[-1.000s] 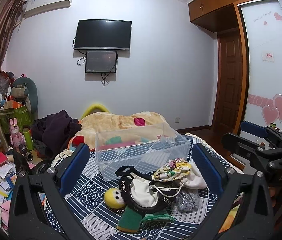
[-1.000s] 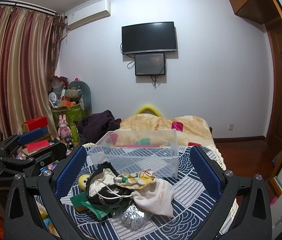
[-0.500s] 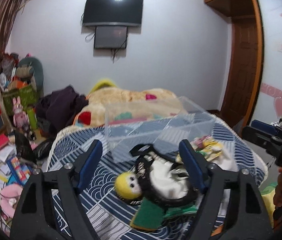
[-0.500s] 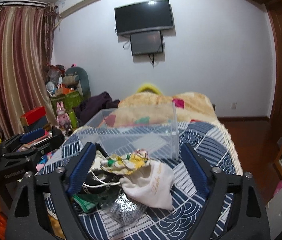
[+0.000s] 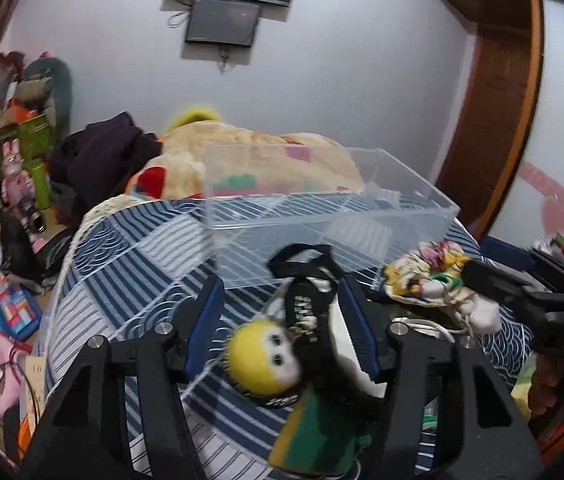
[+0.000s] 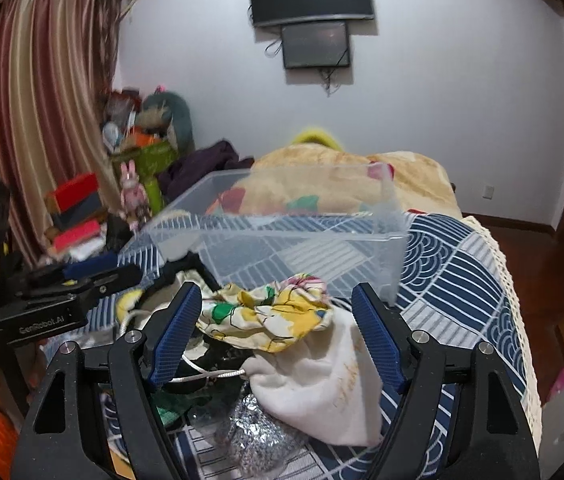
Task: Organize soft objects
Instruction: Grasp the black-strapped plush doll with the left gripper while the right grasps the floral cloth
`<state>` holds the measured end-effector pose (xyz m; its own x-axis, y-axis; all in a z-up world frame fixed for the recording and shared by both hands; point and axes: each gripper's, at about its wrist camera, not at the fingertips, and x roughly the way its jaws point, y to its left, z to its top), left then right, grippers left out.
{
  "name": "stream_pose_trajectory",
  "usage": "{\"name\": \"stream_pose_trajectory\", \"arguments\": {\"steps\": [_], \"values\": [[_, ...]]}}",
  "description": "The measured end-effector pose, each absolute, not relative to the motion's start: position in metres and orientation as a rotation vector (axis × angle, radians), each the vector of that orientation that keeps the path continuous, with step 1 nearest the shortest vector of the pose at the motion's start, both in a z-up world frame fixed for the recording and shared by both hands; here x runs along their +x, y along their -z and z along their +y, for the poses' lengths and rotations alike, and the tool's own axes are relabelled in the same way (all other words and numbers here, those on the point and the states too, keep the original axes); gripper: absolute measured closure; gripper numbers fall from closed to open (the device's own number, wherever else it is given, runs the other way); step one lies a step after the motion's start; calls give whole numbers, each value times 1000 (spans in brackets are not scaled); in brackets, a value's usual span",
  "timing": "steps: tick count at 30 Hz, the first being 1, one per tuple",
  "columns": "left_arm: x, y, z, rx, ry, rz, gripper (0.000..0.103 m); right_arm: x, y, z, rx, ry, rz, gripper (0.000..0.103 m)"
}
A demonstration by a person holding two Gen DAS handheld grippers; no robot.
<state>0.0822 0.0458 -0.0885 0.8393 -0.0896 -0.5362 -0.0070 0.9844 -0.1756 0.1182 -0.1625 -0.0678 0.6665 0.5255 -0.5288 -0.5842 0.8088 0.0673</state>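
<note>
A pile of soft things lies on the blue patterned bedspread (image 5: 134,248) in front of a clear plastic bin (image 5: 322,216). My left gripper (image 5: 282,320) is open, low over a doll with a yellow face (image 5: 262,356) and black-and-white clothing. My right gripper (image 6: 278,324) is open around a floral yellow pouch (image 6: 270,316) that lies on a white drawstring bag (image 6: 322,384). A silvery bag (image 6: 258,432) lies below them. The bin (image 6: 282,236) holds nothing that I can see.
A beige blanket (image 5: 250,152) and dark clothes (image 5: 98,156) lie behind the bin. Boxes, a pink rabbit toy (image 5: 14,176) and books clutter the floor at left. A wooden door (image 5: 486,128) is at right. The bed edge (image 6: 522,320) drops off at right.
Both grippers have moved forward and down toward the pile. Their jaws have narrowed but stay open. The objects have not moved.
</note>
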Motion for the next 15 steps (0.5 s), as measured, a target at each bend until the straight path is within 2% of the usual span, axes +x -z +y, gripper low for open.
{"name": "stream_pose_trajectory", "arguments": {"steps": [4,6,8,10,12,14,15], "values": [[97,101,37,-144,50,626,45,126,76,-156,-151,-620,586,28],[102,107,36,-147,52,647,55,127,80,-155,-171,-607,586,40],[105,112,36,-150,59,660,64,130,83,-156,-176,-611,607,63],[105,112,36,-142,50,653,70,132,86,-160,-167,-609,614,76],[103,111,36,-151,69,646,81,130,84,-163,-156,-603,596,77],[101,109,35,-150,70,636,82,128,81,-167,-151,-597,580,87],[100,108,34,-143,68,631,83,126,79,-169,-143,-594,572,88]]}}
